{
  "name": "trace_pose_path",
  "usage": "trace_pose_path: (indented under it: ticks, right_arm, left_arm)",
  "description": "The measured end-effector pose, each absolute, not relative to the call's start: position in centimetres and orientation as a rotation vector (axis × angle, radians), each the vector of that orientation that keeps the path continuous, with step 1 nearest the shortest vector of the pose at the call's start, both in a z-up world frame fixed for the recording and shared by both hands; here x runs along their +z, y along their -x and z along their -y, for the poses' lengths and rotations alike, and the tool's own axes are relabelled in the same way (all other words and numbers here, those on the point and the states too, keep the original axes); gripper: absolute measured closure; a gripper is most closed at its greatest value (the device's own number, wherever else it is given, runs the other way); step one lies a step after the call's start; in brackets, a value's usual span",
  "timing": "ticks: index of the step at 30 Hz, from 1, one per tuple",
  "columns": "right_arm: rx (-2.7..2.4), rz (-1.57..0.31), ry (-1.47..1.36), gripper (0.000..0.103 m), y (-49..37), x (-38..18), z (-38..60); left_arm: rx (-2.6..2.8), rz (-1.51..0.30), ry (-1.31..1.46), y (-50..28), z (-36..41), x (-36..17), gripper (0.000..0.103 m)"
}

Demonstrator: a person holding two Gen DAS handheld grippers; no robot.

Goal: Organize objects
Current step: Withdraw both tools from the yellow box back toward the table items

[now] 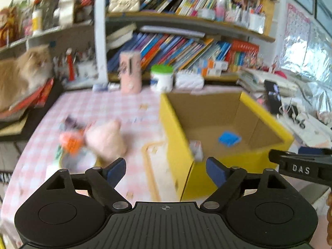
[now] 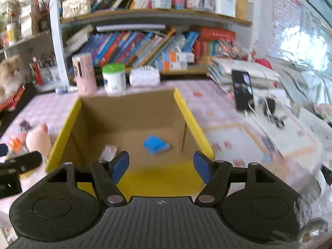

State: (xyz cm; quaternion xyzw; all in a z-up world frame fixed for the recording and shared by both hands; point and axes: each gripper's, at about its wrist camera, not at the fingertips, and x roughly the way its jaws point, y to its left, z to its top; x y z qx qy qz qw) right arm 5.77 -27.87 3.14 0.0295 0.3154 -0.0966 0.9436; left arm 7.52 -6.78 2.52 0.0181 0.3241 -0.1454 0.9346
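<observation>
A yellow cardboard box stands open on the pink checked table; it also shows in the right wrist view. Inside lie a blue object and a small white packet. A pink plush toy lies left of the box, beside an orange item and a roll of tape. My left gripper is open and empty, near the box's front left corner. My right gripper is open and empty, in front of the box.
A pink cylinder, a white tub with a green lid and a tissue pack stand behind the box. A cat sits at the left. A phone and cables lie at the right. Bookshelves fill the back.
</observation>
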Motion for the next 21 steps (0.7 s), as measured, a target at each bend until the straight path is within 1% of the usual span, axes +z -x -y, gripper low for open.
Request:
trace_pose_path:
  ticks: [7,10,12,21]
  right_arm:
    - [-0.229,-0.734,-0.074,0.036,-1.3,-0.2,24.0]
    - [-0.189,-0.765,-0.051,0.034,-0.4,-1.1,21.8]
    - [-0.16,-0.774,-0.04,0.031,0.1,-1.4,20.4]
    - [-0.027,-0.811,-0.009,0.028,1.2,-2.2,14.7]
  left_arm:
    - [-0.234,-0.744,-0.06,-4.5,2.9,-0.1,0.016]
    - [-0.206,-0.78,-0.064,-3.4,1.2,-1.0,0.016]
    - [-0.193,-0.799,-0.066,-2.8,0.3,-1.3,0.016]
    - [-0.116,-0.805,-0.053,-0.2,-4.4,-1.5,0.015]
